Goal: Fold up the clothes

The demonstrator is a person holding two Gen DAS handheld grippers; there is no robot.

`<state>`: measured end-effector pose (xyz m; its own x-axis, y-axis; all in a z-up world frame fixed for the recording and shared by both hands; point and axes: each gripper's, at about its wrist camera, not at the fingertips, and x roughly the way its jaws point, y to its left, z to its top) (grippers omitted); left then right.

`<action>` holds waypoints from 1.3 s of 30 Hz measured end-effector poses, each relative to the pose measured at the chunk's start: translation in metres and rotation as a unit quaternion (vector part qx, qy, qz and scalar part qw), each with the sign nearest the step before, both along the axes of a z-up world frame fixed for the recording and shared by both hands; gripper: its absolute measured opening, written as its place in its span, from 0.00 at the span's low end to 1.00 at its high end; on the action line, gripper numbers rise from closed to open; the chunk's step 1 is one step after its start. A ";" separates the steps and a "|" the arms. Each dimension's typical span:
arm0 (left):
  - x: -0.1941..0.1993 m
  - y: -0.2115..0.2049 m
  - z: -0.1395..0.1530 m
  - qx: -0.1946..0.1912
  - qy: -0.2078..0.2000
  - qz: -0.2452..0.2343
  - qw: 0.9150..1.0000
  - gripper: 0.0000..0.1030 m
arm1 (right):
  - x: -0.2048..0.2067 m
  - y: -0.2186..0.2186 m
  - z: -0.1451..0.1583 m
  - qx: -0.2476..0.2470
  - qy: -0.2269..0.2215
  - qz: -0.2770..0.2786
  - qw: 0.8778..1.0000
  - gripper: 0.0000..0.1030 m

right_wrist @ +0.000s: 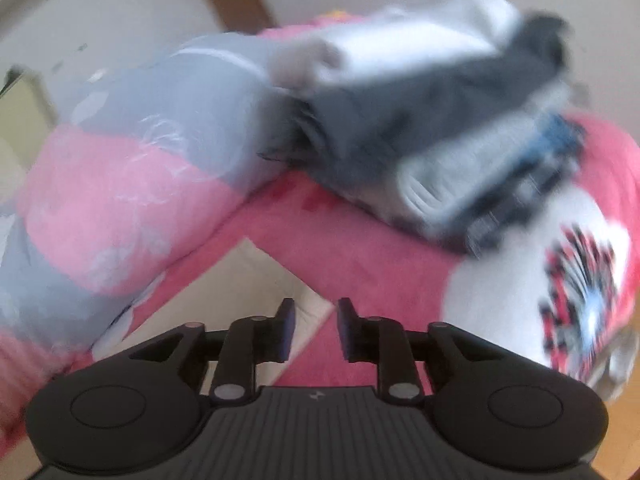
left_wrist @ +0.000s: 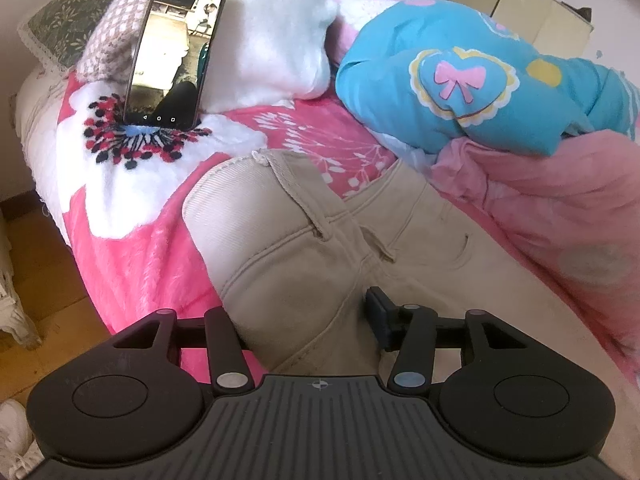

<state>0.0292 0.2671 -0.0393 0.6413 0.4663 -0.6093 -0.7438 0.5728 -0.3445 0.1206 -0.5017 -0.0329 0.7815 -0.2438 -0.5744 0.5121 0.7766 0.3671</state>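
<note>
Left wrist, tongs (left_wrist: 304, 322) angled down, straddling trousers (left_wrist: 320, 256)

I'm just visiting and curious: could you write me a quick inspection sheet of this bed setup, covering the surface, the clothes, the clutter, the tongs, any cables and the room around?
Surface: pink flowered blanket spread over the bed.
Job's things: beige trousers lying on the blanket; a stack of grey and white clothes, blurred.
Clutter: phone propped against a white pillow; blue bow-print bedding; pink quilt.
Tongs: left tongs straddle a hump of the trousers, grip unclear; right tongs open over a beige fabric corner.
Cables: nothing seen.
Surroundings: wooden floor beside the bed.
</note>
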 end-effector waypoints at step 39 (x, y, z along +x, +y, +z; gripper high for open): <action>0.011 -0.002 0.000 0.011 0.022 0.017 1.000 0.54 | 0.188 -0.008 -0.015 -0.105 0.107 0.121 0.981 0.35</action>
